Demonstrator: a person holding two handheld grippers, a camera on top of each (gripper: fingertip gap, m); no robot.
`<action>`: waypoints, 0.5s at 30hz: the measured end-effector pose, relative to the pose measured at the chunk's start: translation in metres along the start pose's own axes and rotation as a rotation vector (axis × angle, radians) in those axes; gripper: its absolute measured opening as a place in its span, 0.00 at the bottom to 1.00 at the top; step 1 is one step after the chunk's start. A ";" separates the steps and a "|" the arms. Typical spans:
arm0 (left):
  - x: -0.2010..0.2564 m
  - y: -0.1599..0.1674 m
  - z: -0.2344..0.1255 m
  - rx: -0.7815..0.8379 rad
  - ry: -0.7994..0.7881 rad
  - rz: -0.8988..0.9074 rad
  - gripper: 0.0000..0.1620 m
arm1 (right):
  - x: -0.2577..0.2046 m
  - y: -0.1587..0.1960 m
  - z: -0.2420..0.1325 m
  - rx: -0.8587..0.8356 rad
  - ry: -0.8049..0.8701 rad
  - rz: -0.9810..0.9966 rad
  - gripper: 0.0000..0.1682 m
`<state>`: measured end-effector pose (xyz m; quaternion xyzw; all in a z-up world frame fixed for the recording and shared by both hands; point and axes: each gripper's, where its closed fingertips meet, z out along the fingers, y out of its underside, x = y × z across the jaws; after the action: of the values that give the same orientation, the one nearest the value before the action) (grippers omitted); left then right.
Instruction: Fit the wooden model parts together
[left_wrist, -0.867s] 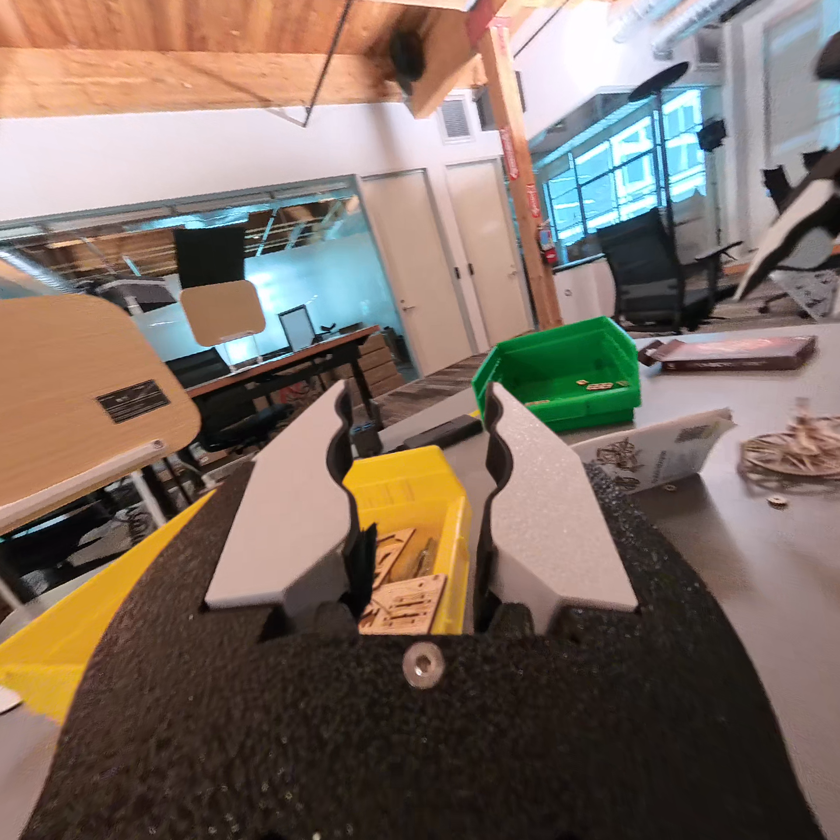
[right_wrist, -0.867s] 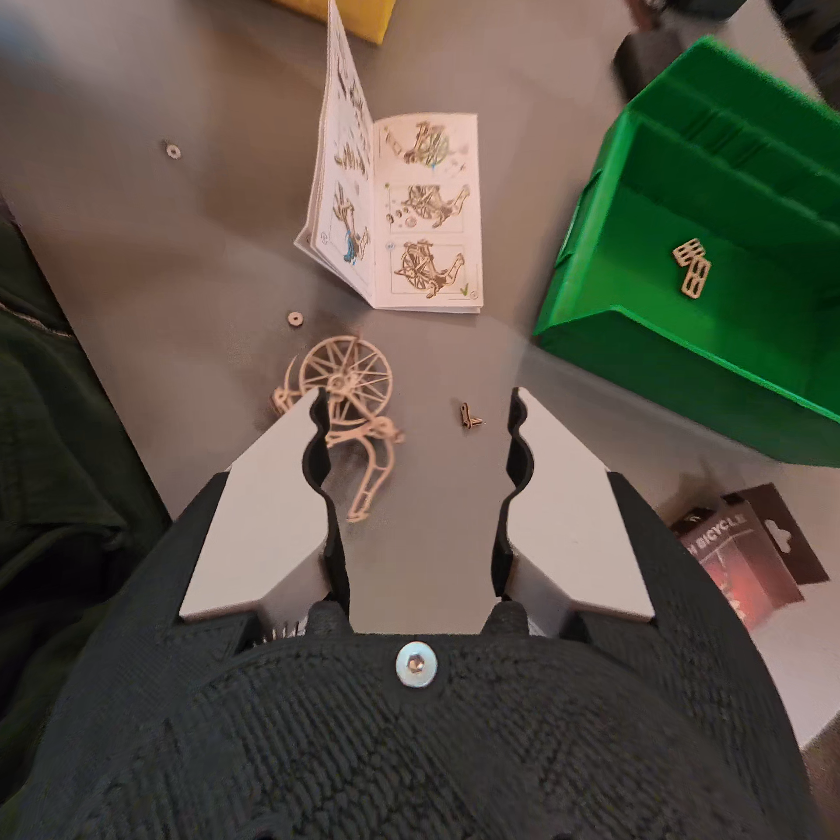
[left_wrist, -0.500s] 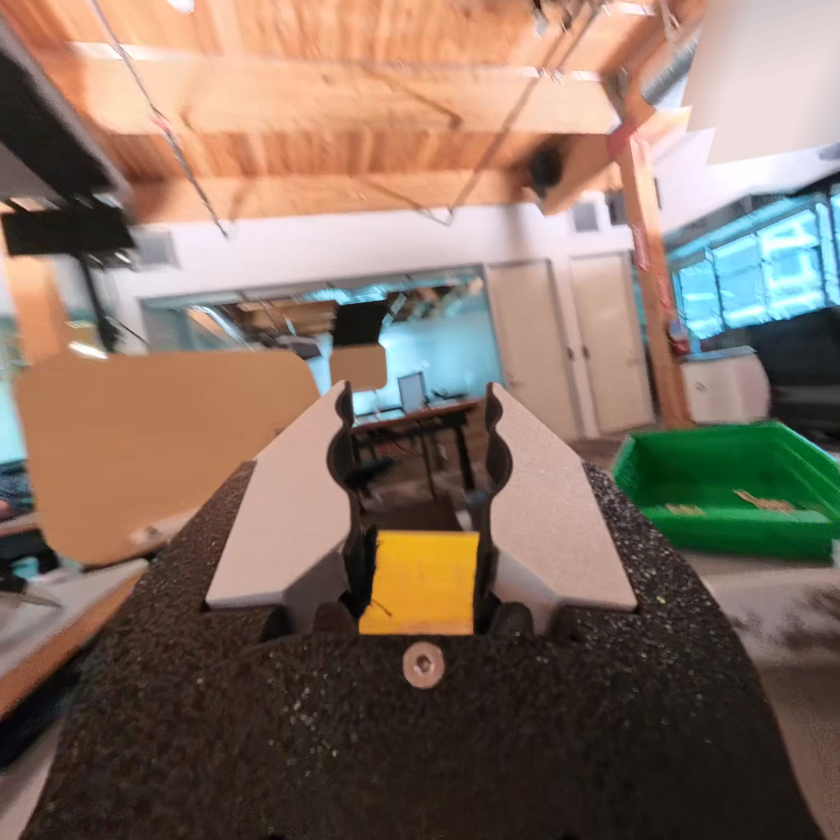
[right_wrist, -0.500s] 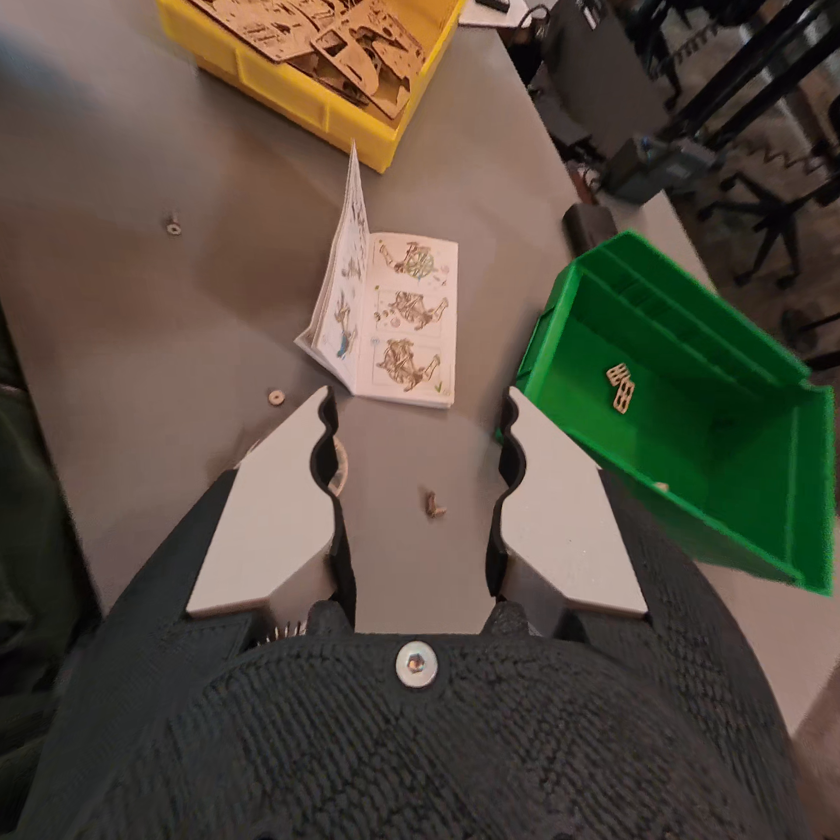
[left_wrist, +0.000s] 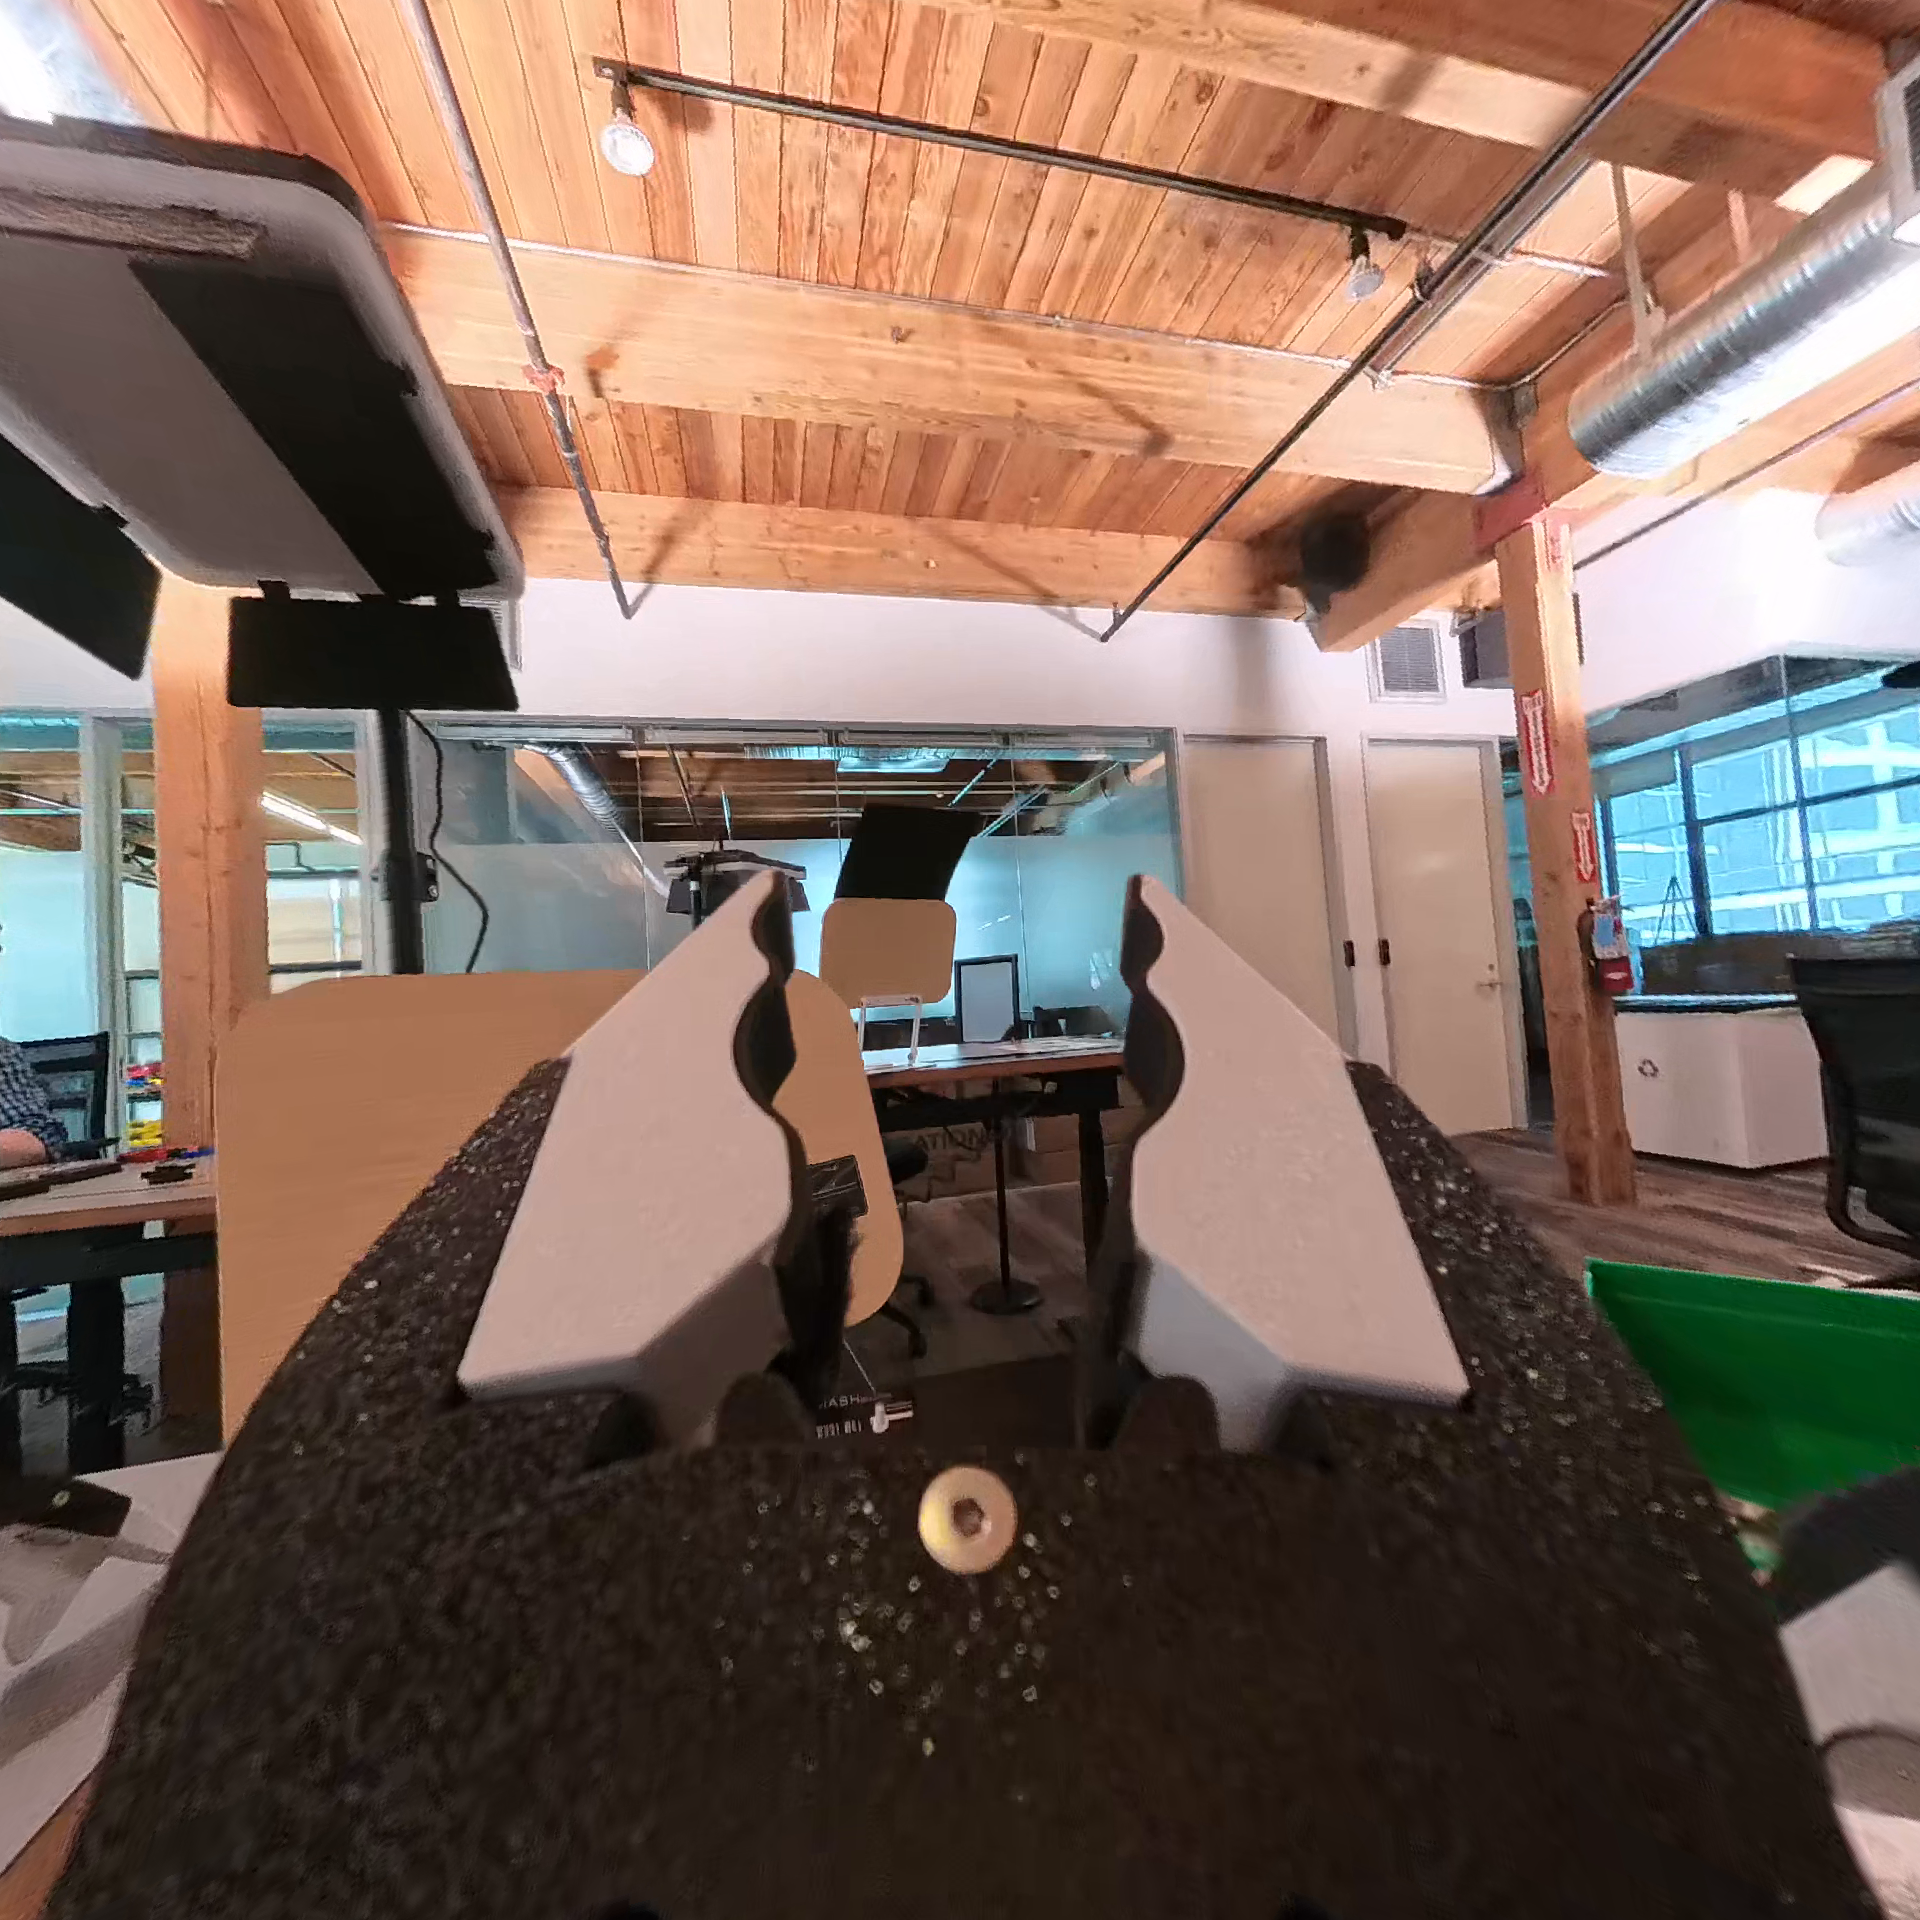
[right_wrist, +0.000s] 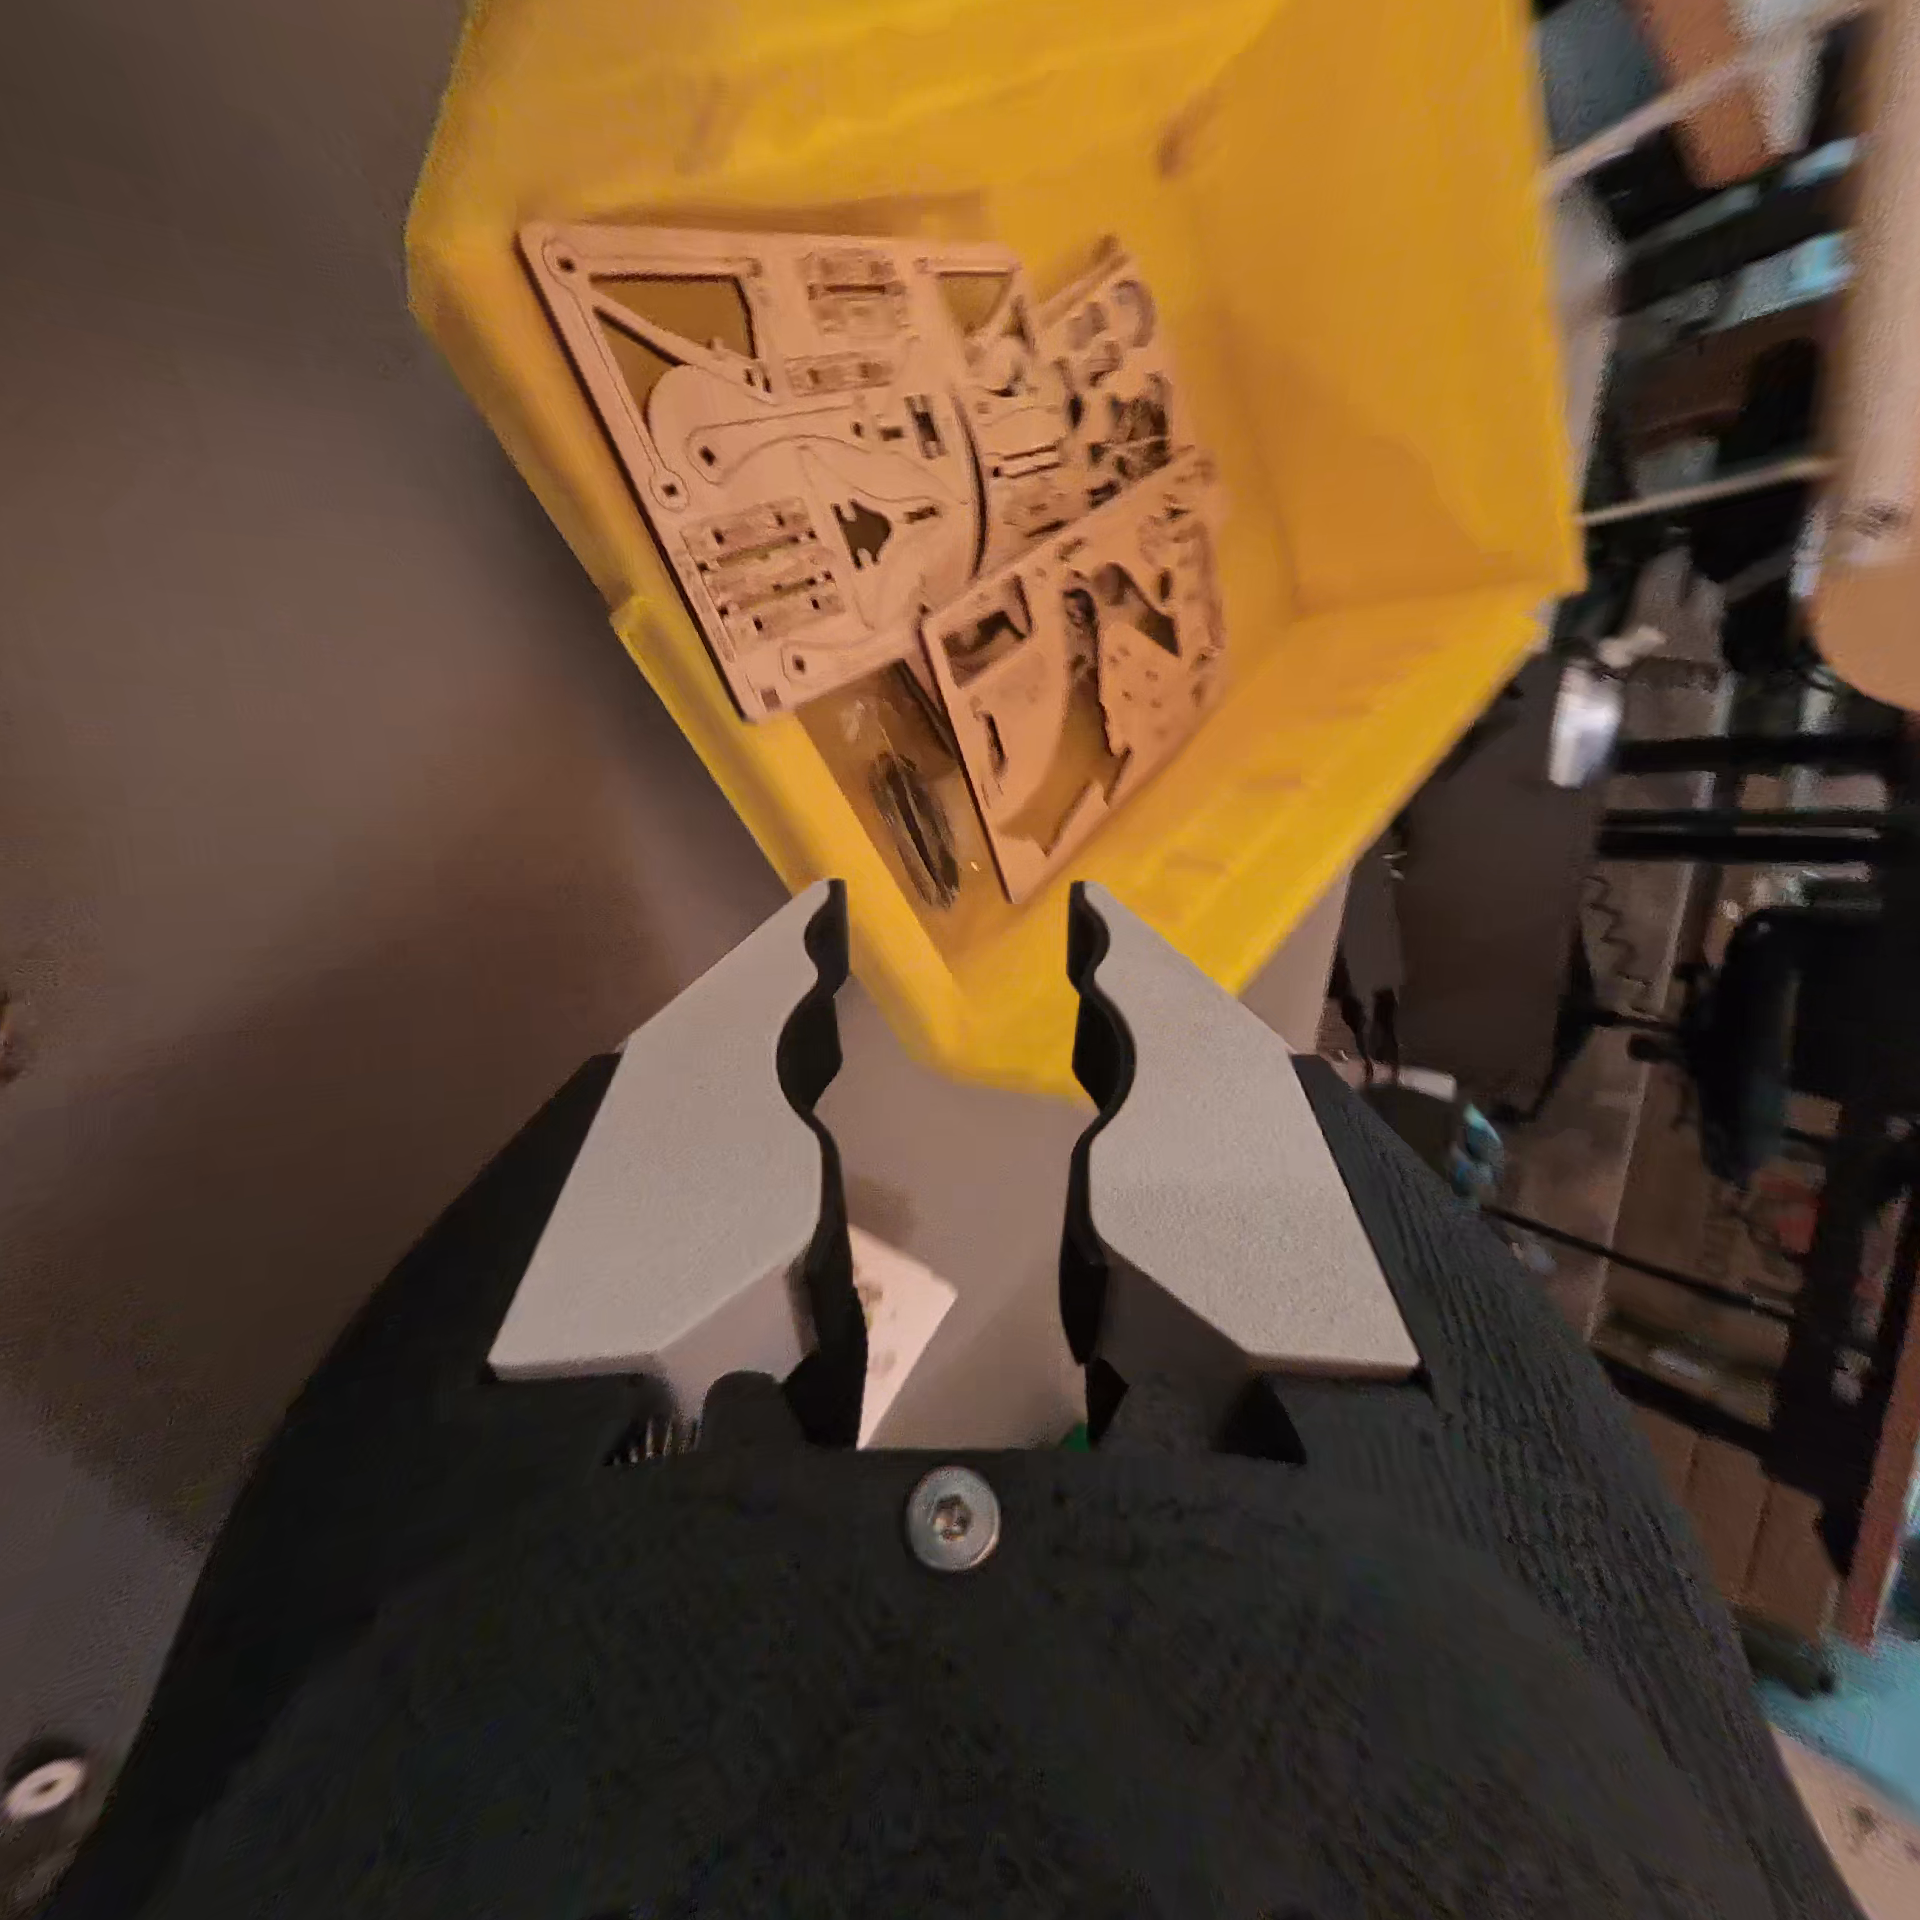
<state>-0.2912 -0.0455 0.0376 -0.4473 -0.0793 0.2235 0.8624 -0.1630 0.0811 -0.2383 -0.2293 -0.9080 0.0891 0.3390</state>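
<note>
Yellow bin (right_wrist: 1351, 727) sits just ahead of the right gripper (right_wrist: 951, 899), whose jaws stand apart and empty, probably lined up to pick a part. Laser-cut wooden sheets (right_wrist: 790, 457) lie flat inside, long edges slanting ahead and leftward. Left gripper (left_wrist: 951, 904), also apart and empty, points away at the room.

Open-plan office: desks (left_wrist: 997, 1060), glass-walled meeting room (left_wrist: 800, 831), timber ceiling (left_wrist: 935, 312).

A grey table (right_wrist: 208, 623) carries a yellow bin (right_wrist: 1351, 312) of wooden part sheets (right_wrist: 862, 540)
</note>
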 end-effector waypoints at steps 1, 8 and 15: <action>-0.002 -0.005 -0.003 0.015 -0.001 -0.004 0.37 | -0.004 -0.004 0.017 -0.030 -0.047 -0.030 0.25; -0.010 -0.004 -0.006 -0.010 -0.009 0.052 0.34 | 0.000 -0.007 0.082 -0.182 -0.081 -0.181 0.18; -0.006 0.011 0.001 -0.047 0.049 -0.023 0.34 | 0.010 0.008 0.106 -0.301 -0.031 -0.353 0.11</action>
<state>-0.3000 -0.0419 0.0300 -0.4720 -0.0688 0.2006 0.8557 -0.2364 0.0922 -0.3147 -0.1136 -0.9422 -0.1044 0.2973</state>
